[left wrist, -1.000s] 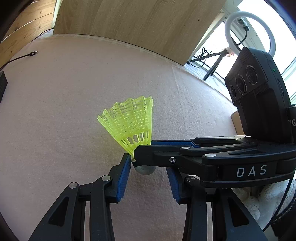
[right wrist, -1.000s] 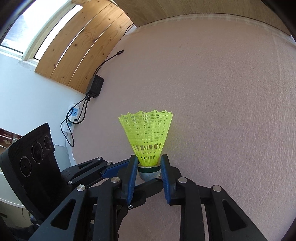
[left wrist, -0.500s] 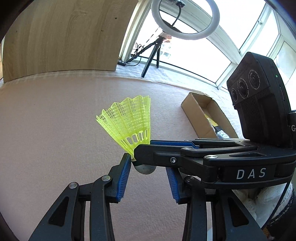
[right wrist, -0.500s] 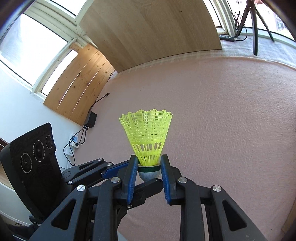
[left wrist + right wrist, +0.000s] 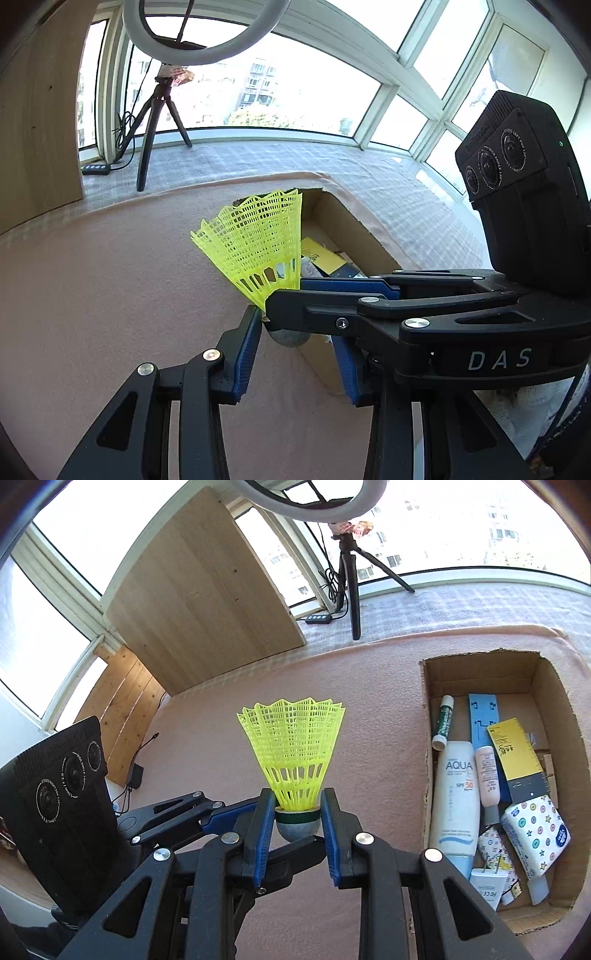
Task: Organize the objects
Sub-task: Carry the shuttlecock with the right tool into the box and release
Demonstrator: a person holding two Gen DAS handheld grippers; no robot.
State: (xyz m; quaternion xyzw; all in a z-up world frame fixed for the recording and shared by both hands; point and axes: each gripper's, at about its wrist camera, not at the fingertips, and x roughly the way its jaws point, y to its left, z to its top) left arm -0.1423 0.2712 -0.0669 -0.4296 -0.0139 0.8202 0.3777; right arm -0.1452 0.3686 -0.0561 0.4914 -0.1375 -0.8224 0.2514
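1. Your left gripper (image 5: 295,350) sits low in the left wrist view, jaws parted wide around the grey cork of the shuttlecock (image 5: 255,247). Left blue pad is at the cork's edge; I cannot tell if it touches. The right pad is clear of it.
2. The shuttlecock (image 5: 293,753) is held above the pink desk (image 5: 369,701), yellow skirt pointing up and away from you, cork down between the pads.
3. Your right gripper (image 5: 297,825) has its jaws clenched on the shuttlecock's cork, blue pads pressing both sides just under the green band.
4. In the left wrist view your right gripper crosses in from the right, over the left jaws; the black camera block (image 5: 524,192) rides on top of it.
5. The cardboard box (image 5: 554,686) sits open on the desk to the right of the shuttlecock, apart from it.
6. Inside the box: a white sunscreen tube (image 5: 456,805) along the left wall, a small green-white stick (image 5: 443,720) above it, a yellow-and-grey card (image 5: 517,757), a dotted tissue pack (image 5: 535,830), and a white charger plug (image 5: 484,886) near the front.
7. Far back: a tripod (image 5: 351,572) with a ring light, and a wooden board (image 5: 207,590) leaning at the window.
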